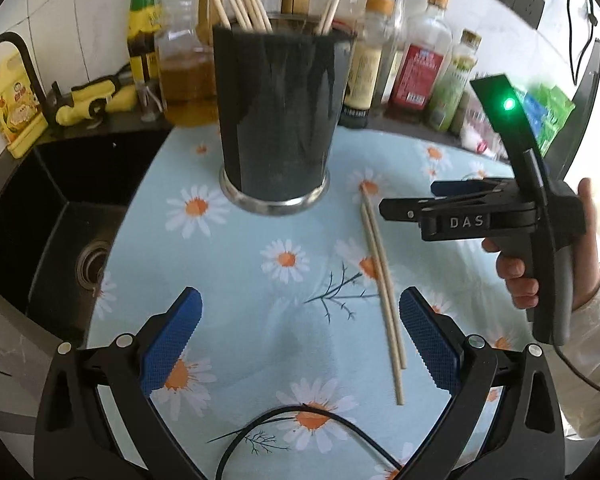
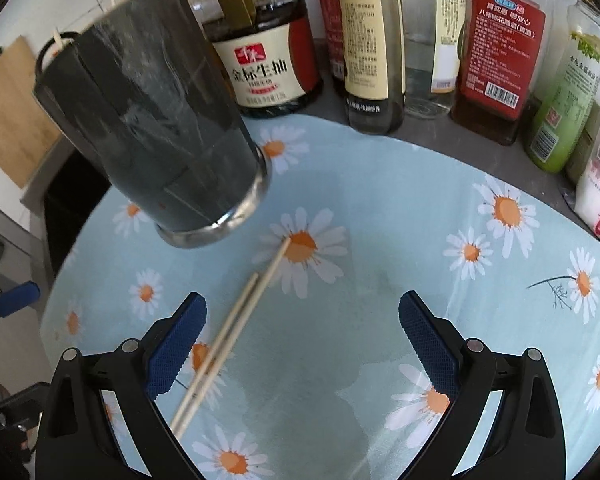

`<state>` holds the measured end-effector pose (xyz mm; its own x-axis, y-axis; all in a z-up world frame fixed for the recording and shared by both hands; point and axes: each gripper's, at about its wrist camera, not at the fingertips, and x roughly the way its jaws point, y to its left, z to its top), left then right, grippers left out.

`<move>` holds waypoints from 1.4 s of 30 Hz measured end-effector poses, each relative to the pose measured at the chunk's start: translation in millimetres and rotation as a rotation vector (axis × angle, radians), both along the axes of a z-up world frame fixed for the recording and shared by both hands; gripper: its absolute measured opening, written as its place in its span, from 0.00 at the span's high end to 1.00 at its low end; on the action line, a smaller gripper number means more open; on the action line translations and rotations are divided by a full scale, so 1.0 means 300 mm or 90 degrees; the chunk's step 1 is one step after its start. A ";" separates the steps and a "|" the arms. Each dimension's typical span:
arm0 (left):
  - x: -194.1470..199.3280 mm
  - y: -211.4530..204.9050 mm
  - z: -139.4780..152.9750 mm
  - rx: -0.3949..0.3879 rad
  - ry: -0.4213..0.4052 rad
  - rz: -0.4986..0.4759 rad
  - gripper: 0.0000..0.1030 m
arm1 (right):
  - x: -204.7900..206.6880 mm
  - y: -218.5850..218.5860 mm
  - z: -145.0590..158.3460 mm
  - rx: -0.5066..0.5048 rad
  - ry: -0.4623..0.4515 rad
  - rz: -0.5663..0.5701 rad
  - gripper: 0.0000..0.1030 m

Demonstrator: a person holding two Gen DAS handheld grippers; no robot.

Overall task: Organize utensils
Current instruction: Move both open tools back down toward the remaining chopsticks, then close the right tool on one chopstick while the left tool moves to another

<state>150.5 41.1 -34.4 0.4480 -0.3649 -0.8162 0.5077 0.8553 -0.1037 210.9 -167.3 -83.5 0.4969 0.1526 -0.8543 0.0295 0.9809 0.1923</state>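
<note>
A dark cylindrical utensil holder with a steel base stands on the daisy-print cloth and holds several wooden chopsticks. Two loose chopsticks lie side by side on the cloth to its right. My left gripper is open and empty, low over the cloth, with the chopsticks just inside its right finger. My right gripper hovers over the far ends of the chopsticks. In the right wrist view it is open and empty; the chopsticks pass by its left finger, the holder beyond.
Sauce and oil bottles line the back of the counter. A black sink with a tap lies to the left of the cloth. Packets sit at the back right. A black cable crosses the near cloth.
</note>
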 end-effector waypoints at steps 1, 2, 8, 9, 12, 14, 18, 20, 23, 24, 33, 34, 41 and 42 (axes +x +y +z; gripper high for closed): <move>0.004 -0.001 -0.016 0.002 0.006 -0.006 0.06 | -0.002 0.003 -0.009 -0.009 0.002 -0.002 0.10; 0.007 -0.002 -0.028 0.003 0.010 -0.010 0.06 | -0.002 0.005 -0.014 -0.015 0.003 -0.005 0.10; 0.047 -0.011 -0.085 0.014 0.032 -0.033 0.06 | -0.019 0.022 -0.058 -0.037 0.018 -0.014 0.10; 0.054 -0.016 -0.093 0.017 0.036 -0.039 0.06 | -0.022 0.029 -0.060 -0.049 0.016 -0.013 0.10; 0.066 -0.029 -0.110 0.019 0.041 -0.061 0.06 | -0.026 0.063 -0.065 -0.075 0.014 -0.017 0.10; 0.075 -0.037 -0.121 0.021 0.046 -0.077 0.06 | -0.030 0.060 -0.065 -0.073 0.021 -0.036 0.10; 0.095 -0.058 -0.143 0.032 0.051 -0.104 0.06 | -0.038 0.076 -0.063 -0.078 0.041 -0.064 0.10; 0.103 -0.065 -0.145 0.031 0.051 -0.117 0.06 | -0.045 0.108 -0.063 -0.123 0.043 -0.061 0.09; 0.110 -0.075 -0.149 0.030 0.057 -0.135 0.06 | -0.064 0.102 -0.061 -0.108 0.056 -0.080 0.09; 0.113 -0.079 -0.150 0.028 0.060 -0.137 0.06 | -0.072 0.093 -0.062 -0.097 0.060 -0.089 0.09; 0.126 -0.144 -0.166 0.028 0.081 -0.160 0.06 | -0.153 0.052 -0.041 -0.099 0.072 -0.106 0.25; 0.128 -0.151 -0.164 0.022 0.088 -0.160 0.06 | -0.158 0.045 -0.036 -0.098 0.074 -0.109 0.28; 0.137 -0.212 -0.172 0.028 0.108 -0.125 0.06 | -0.217 0.013 -0.006 -0.098 0.073 -0.098 0.71; 0.137 -0.219 -0.174 0.033 0.106 -0.114 0.06 | -0.229 0.005 -0.002 -0.097 0.074 -0.095 0.79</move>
